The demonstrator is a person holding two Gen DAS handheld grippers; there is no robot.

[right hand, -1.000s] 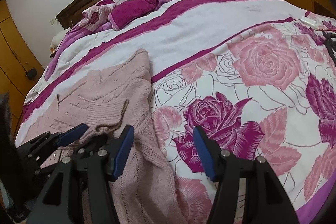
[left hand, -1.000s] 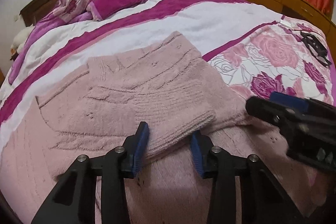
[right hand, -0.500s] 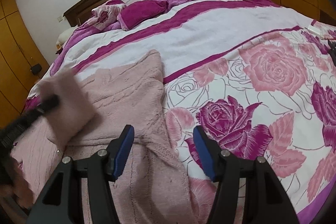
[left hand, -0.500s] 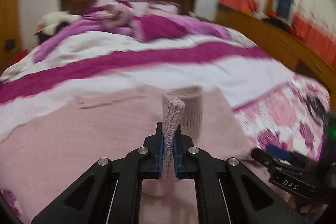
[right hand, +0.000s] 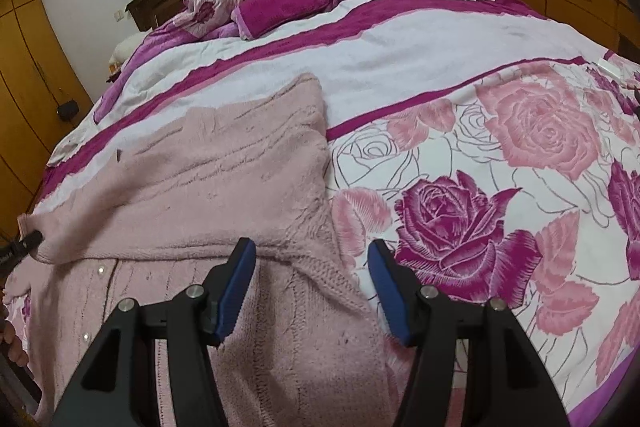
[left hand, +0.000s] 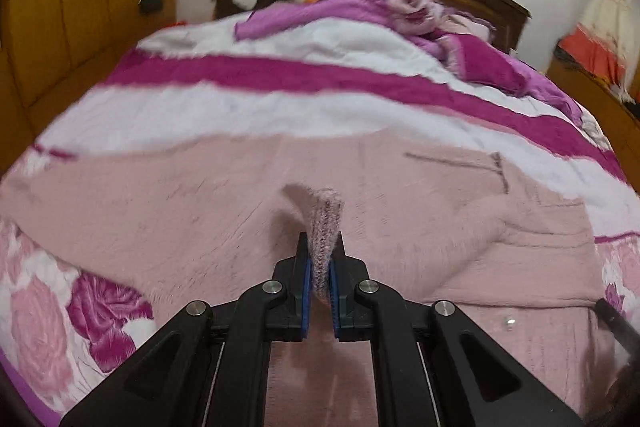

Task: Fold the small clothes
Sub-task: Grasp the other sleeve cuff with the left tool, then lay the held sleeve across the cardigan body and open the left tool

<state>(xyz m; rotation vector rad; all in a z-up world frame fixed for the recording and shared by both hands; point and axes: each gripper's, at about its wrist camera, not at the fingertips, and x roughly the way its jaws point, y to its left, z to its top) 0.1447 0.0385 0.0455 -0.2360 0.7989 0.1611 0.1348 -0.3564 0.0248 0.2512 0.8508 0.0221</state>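
One soft, floppy pink knit cardigan [right hand: 224, 187] lies on the bed [right hand: 400, 67] under both tools; left tool [left hand: 320, 267] pinches its thick ribbed cuff [left hand: 326, 227], a sound hold, right tool [right hand: 312, 267] gapes empty above its edge

Both grippers look like the same build: the left gripper [left hand: 320, 269] and right gripper [right hand: 312, 281] are matte black plastic with angular linkage arms and triangular cutouts near the base. Round silver screws sit at each pivot, two per side. Blue ribbed pads [right hand: 386, 291] line the inside of the fingers.
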